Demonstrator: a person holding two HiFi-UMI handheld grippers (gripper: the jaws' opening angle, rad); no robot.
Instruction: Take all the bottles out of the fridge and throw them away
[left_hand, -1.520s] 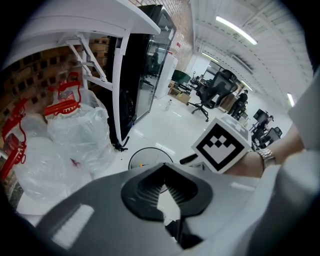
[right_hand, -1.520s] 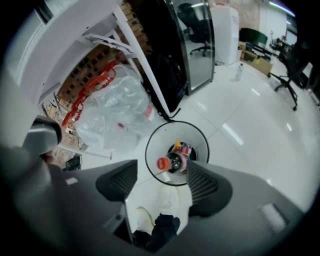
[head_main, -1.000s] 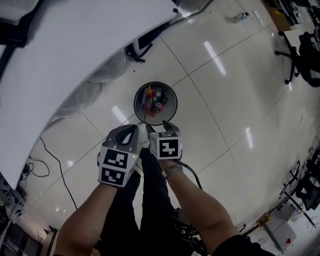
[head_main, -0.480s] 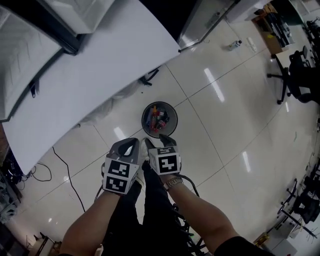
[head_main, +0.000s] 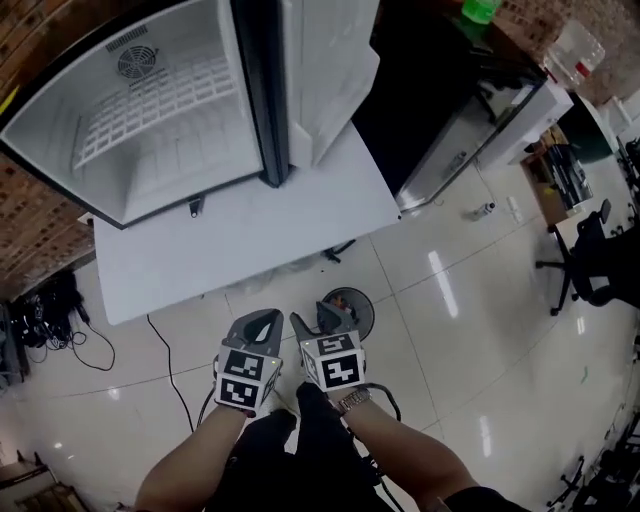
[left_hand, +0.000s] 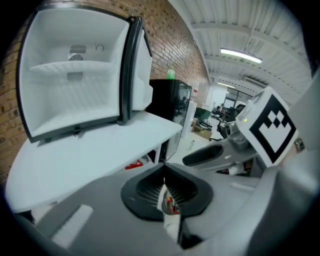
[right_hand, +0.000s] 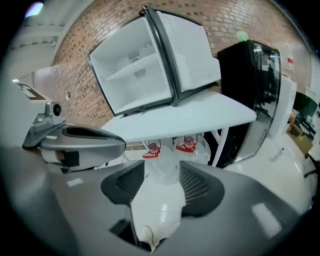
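While empty right tongs (head_main: 312, 318) close, bin (head_main: 366, 312) just beyond.

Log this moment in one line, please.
fridge: door open, looks empty | bin: colourful items inside | left gripper: shut, empty | right gripper: open, empty, jaws just closing

Bright, even indoor light fills the scene. Ceiling strip lamps (left_hand: 241, 55) to the right of the open fridge (head_main: 160, 110) throw glare streaks on the glossy floor (head_main: 470, 330) below it. Both gripper views bow strongly at their edges (corners go dark), and the nearest foreground looks soft, perhaps motion-blurred.
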